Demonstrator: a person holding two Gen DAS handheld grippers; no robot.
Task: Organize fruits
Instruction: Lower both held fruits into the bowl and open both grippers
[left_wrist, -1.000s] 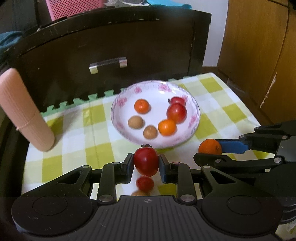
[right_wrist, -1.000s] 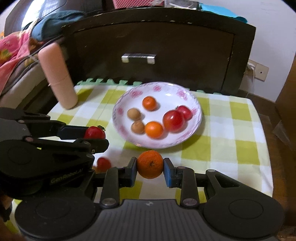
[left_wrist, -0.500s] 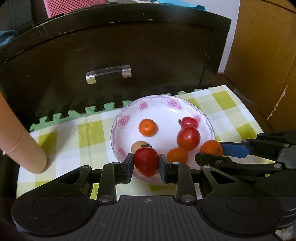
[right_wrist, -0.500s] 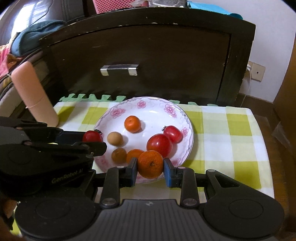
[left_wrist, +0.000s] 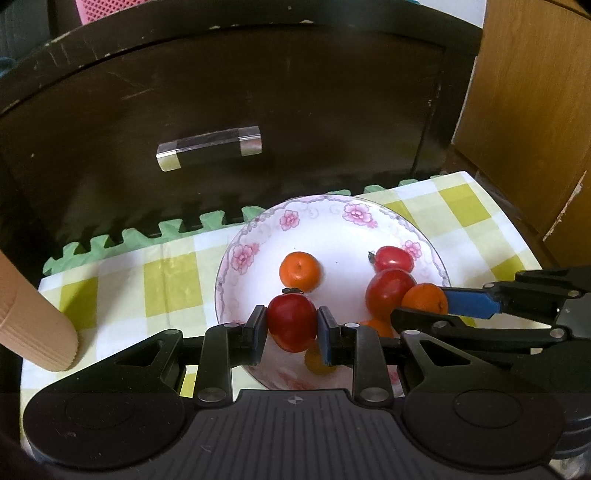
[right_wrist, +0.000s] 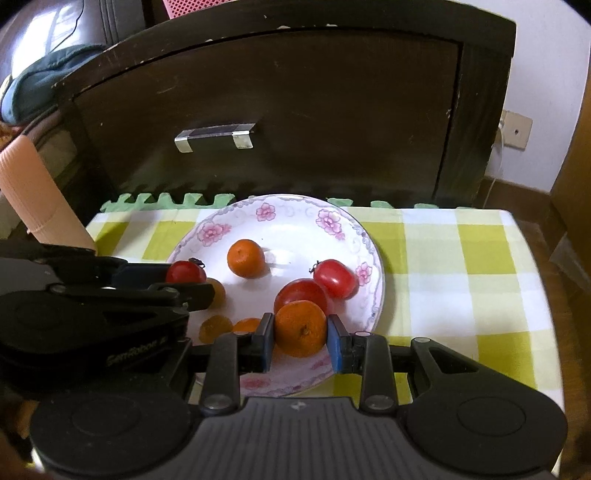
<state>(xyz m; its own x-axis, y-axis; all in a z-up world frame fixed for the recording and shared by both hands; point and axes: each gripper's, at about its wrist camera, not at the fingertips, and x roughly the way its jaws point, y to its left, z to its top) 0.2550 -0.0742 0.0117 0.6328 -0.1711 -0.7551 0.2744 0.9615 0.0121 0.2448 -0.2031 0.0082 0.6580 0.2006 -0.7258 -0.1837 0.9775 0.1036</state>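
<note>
The red tomato (left_wrist: 291, 322) and orange (right_wrist: 300, 328), each clamped in a hand-held gripper, now hang over the plate (right_wrist: 364, 236).

left black two-finger gripper (left_wrist: 291, 329) | fingers closed on a small red tomato (left_wrist: 291, 322), held level, pointed forward | right black two-finger gripper with blue pads (right_wrist: 300, 335) | fingers closed on a small round orange (right_wrist: 300, 328), held level | both grippers set side by side, close together

Soft daylight, sharp focus, fisheye-warped dark edges.
</note>
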